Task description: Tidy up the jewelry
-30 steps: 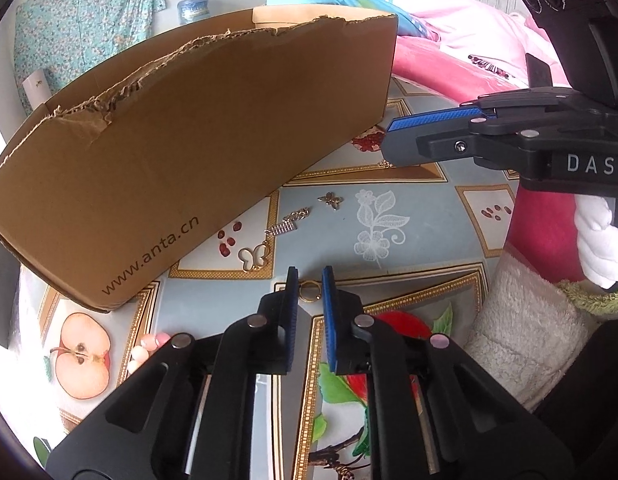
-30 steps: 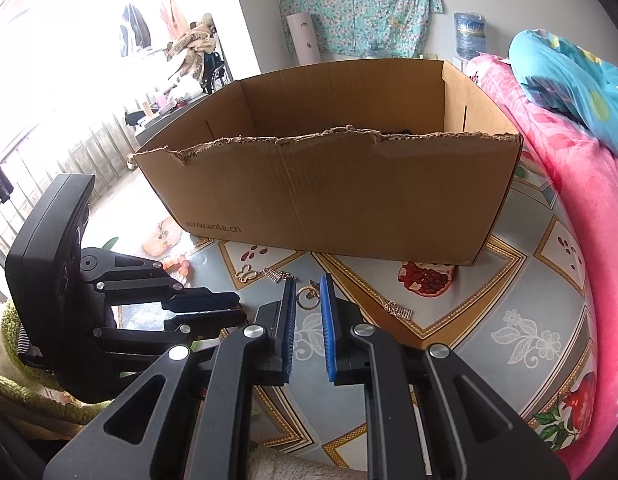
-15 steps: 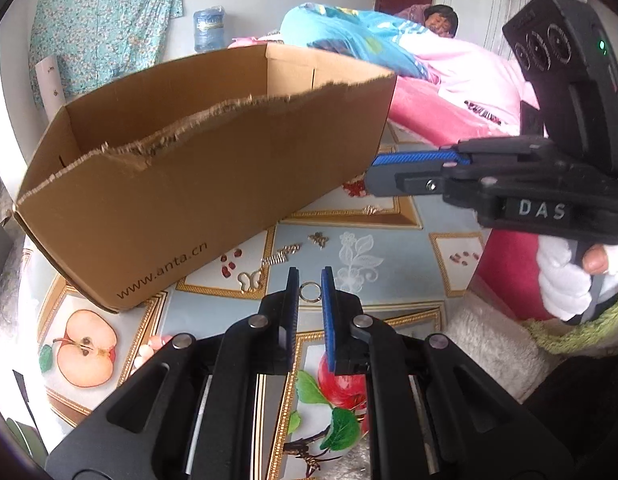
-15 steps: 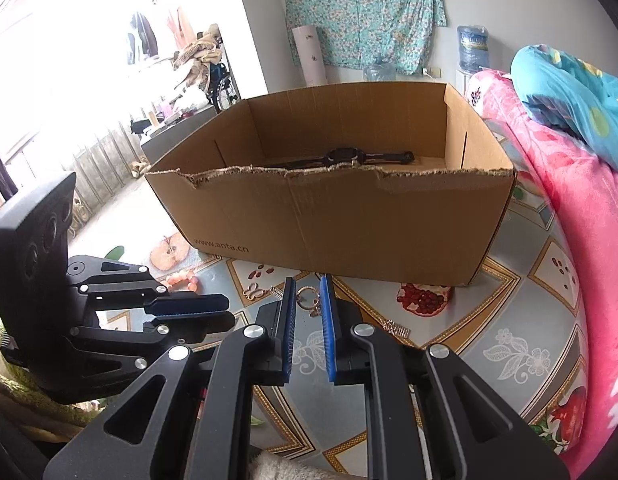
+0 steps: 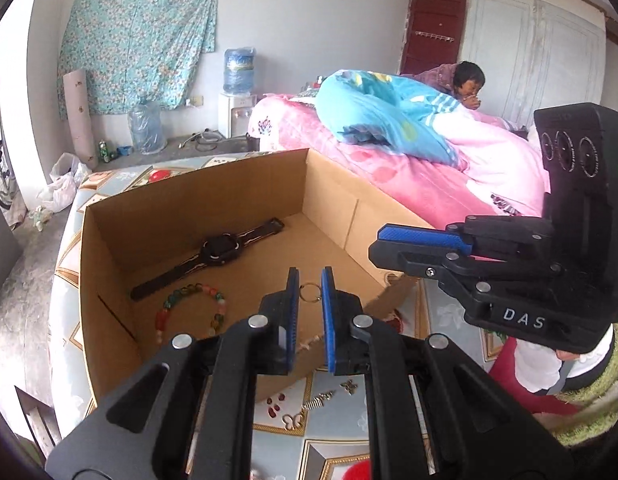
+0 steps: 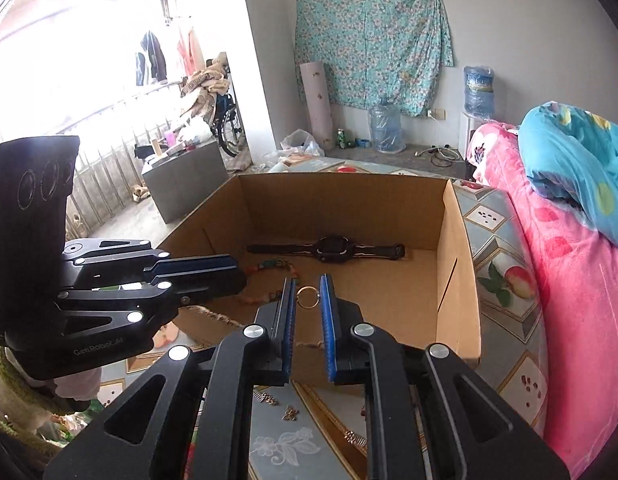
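Note:
A small gold ring (image 5: pixel 309 293) is pinched between the blue pads of my left gripper (image 5: pixel 309 280), which is shut on it above the torn front edge of the cardboard box (image 5: pixel 229 196). My right gripper (image 6: pixel 307 284) is shut on a second gold ring (image 6: pixel 307 297), also over the box's front edge (image 6: pixel 457 260). The two grippers hang side by side. Each shows in the other's view: the right gripper (image 5: pixel 389 240) and the left gripper (image 6: pixel 229 276). On the box floor lie a black watch (image 5: pixel 221 250) and a beaded bracelet (image 5: pixel 189 300).
Loose pieces lie on the patterned tablecloth in front of the box: a small chain (image 5: pixel 319 400), a butterfly charm (image 5: pixel 351 387) and another charm (image 6: pixel 291 413). A pink bed (image 6: pixel 569 300) borders the table on the right, with a person (image 5: pixel 465 84) on it.
Both grippers have risen from table level to above the box's front edge, each still pinching its ring. The inside of the box has come into view.

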